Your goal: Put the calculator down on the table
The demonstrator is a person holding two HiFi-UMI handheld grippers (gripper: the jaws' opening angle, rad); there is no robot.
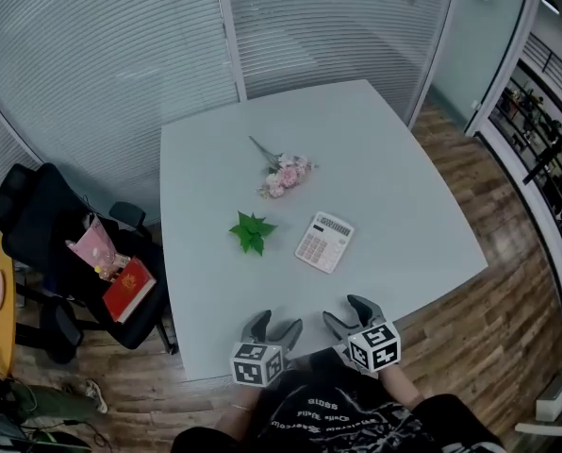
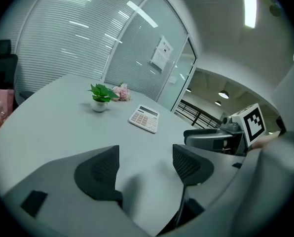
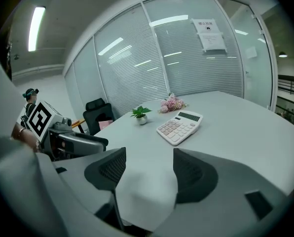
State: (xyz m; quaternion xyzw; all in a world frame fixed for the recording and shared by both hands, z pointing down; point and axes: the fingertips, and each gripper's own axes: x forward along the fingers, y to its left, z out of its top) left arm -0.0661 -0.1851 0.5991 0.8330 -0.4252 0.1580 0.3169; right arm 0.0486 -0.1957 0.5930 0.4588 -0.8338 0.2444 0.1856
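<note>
Looking down from the head view, the calculator [image 1: 324,242] lies flat, keys up, on the grey table [image 1: 404,177], just beside a small potted plant [image 1: 252,231], with pink flowers [image 1: 283,176] farther back. The left gripper [image 1: 275,324] and right gripper [image 1: 345,311] hover at the near edge, well apart from it. The left gripper view shows its jaws spread wide with only bare tabletop between them. The right gripper view shows the same: jaws wide, nothing held, the calculator ahead. The placing looks done to me. The likely mishap is a careless forward sweep of either gripper, which could shove the calculator into the plant and tip it.
</note>
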